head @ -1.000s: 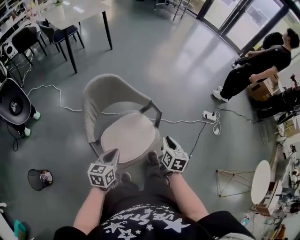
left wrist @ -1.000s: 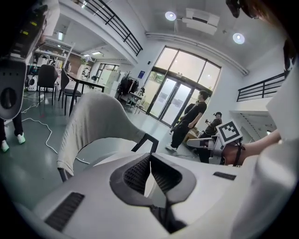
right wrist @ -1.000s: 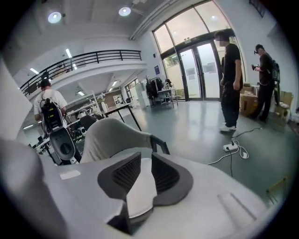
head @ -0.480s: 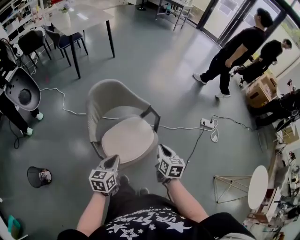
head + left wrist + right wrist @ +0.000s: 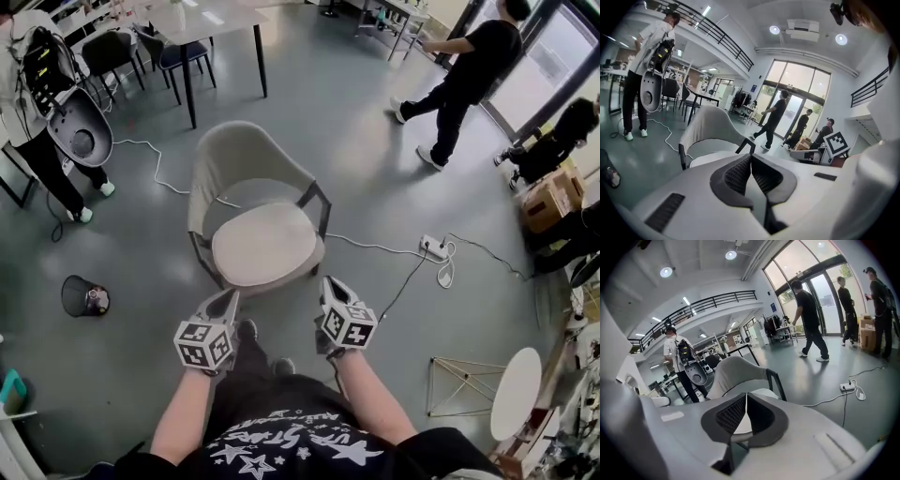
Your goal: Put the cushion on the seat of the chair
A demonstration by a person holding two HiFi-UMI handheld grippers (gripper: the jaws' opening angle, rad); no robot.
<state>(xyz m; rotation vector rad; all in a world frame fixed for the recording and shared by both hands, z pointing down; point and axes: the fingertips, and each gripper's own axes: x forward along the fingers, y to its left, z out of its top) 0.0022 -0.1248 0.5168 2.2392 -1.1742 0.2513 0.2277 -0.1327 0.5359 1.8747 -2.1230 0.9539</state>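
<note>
The round pale cushion (image 5: 265, 246) lies flat on the seat of the grey chair (image 5: 246, 159), filling it between the dark armrests. Both grippers hover in front of the chair, clear of the seat's front edge and apart from the cushion. The left gripper (image 5: 228, 300) has its jaws pressed together with nothing between them, and the right gripper (image 5: 330, 284) is likewise fully closed and empty. A white power strip (image 5: 433, 247) lies on the floor to the chair's right, a black bin (image 5: 84, 296) stands to its left, and a desk (image 5: 211, 17) stands behind it.
</note>
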